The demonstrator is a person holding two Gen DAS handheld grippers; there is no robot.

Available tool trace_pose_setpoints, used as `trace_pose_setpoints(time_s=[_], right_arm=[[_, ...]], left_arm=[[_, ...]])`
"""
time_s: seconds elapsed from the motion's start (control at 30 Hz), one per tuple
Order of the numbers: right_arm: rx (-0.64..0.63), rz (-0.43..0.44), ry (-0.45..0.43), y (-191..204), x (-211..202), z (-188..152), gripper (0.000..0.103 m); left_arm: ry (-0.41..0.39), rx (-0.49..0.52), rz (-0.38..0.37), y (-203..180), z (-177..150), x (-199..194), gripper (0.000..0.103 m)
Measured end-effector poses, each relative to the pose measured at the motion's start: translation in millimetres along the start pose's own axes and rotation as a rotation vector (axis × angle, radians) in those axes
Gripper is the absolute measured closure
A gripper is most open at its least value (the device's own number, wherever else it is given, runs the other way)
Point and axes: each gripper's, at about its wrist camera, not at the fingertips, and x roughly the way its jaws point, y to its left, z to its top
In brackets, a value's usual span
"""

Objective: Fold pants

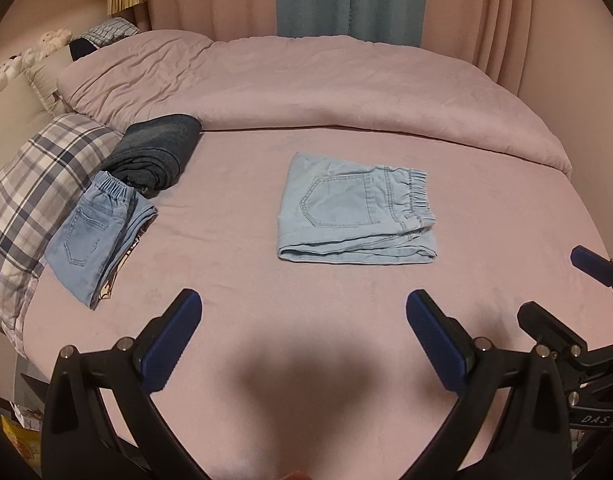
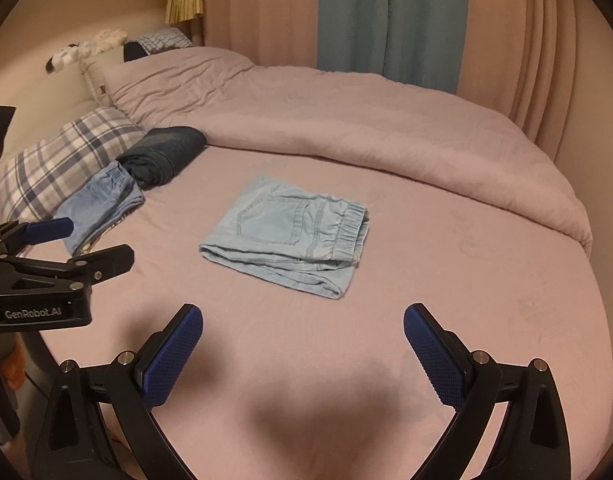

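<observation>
Both claws, left claw (image 1: 304,304) and right claw (image 2: 303,318), hang spread wide and empty above the bed (image 1: 346,320), clear of the folded light-blue pants (image 1: 356,216) lying flat mid-sheet.

Folded pants (image 1: 356,208) mid-bed (image 1: 246,280); 2 other pairs (image 1: 100,236) left, by pillow (image 1: 38,184).

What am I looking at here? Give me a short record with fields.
place: pink bed sheet
centre: folded light blue denim pants, pocket up, untouched
left side: second folded light blue jeans, dark blue rolled jeans, plaid pillow
behind: pink duvet
left tool: open, empty
right tool: open, empty
</observation>
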Motion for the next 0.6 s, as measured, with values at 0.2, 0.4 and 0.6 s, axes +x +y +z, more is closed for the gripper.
trace_pose_setpoints(time_s=[0.2, 0.4, 0.6], right_arm=[[-0.001, -0.011, -0.008, 1.0, -3.3, -0.7, 0.003], [0.004, -0.012, -0.009, 1.6, -3.9, -1.4, 0.003], [0.007, -0.013, -0.010, 0.7, -3.7, -1.3, 0.003]], left_arm=[[-0.007, 0.004, 0.007, -2.6, 0.9, -2.7, 0.001], [-0.006, 0.012, 0.016, -4.1, 1.2, -2.9, 0.001], [-0.011, 0.019, 0.021, -6.3, 0.7, -4.8, 0.001]])
